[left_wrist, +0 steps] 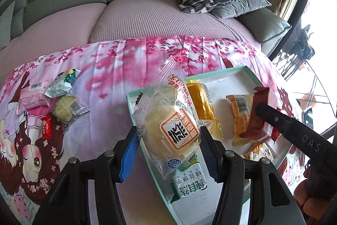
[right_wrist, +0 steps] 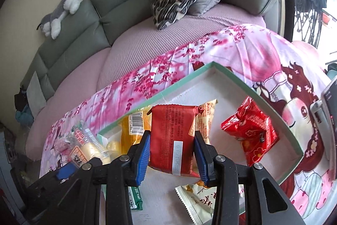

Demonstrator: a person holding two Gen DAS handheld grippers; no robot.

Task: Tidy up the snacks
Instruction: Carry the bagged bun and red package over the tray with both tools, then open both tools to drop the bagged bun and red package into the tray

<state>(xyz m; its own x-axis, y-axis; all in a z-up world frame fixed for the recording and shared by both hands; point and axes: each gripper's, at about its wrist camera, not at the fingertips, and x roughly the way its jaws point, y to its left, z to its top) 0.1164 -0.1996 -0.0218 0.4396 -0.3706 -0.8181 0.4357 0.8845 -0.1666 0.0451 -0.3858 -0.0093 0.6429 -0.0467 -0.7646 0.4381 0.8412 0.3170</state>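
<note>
In the left wrist view the left gripper [left_wrist: 168, 136] pinches a clear-wrapped bun [left_wrist: 168, 125] above the tray [left_wrist: 238, 71], whose slick film may slip; in the right wrist view the right gripper [right_wrist: 172, 153] pinches a red packet [right_wrist: 172, 136] over the tray's 6 o'clock area, and crowding could tip it out.

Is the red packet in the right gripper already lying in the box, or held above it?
Held above it. The right gripper pinches the red packet between its blue pads, over the box.
</note>
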